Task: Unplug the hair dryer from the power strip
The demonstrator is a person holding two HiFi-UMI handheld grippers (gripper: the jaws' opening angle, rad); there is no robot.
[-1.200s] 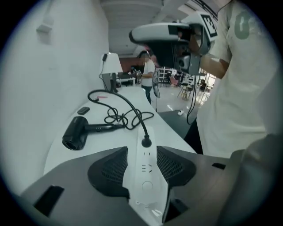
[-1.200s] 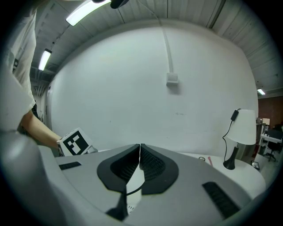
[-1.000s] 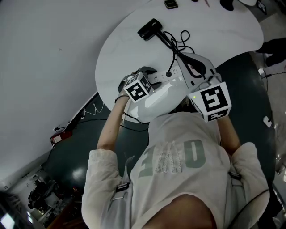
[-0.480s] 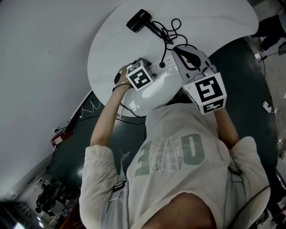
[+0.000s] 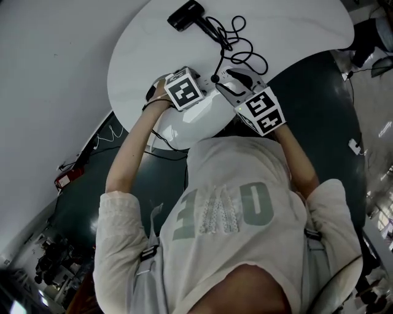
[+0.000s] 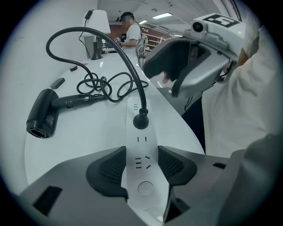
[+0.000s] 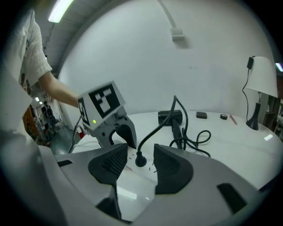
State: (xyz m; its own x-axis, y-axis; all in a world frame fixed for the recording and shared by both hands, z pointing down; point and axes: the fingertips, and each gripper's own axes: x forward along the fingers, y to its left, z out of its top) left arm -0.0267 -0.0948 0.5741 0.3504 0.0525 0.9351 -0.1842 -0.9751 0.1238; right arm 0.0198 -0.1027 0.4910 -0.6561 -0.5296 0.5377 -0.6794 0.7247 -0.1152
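Observation:
A white power strip (image 6: 140, 145) lies on the white table (image 5: 141, 55), and my left gripper (image 6: 142, 150) is shut on its near end, one pad against each long side. The hair dryer's black plug (image 6: 140, 120) stands in a socket further along the strip. Its cord loops back to the black hair dryer (image 5: 185, 15), which lies at the table's far side. My right gripper (image 7: 140, 151) is low over the strip, facing the left one. Its jaws are opening, and the plug (image 7: 140, 161) stands in the gap with neither pad touching it.
A white lamp (image 7: 261, 86) stands at the table's far end with small dark items (image 7: 201, 115) near it. The rounded table edge runs just below both grippers in the head view, over dark floor. A person (image 6: 131, 31) stands in the background.
My right gripper has come down from above the table to the plug. The left gripper has stayed on the strip.

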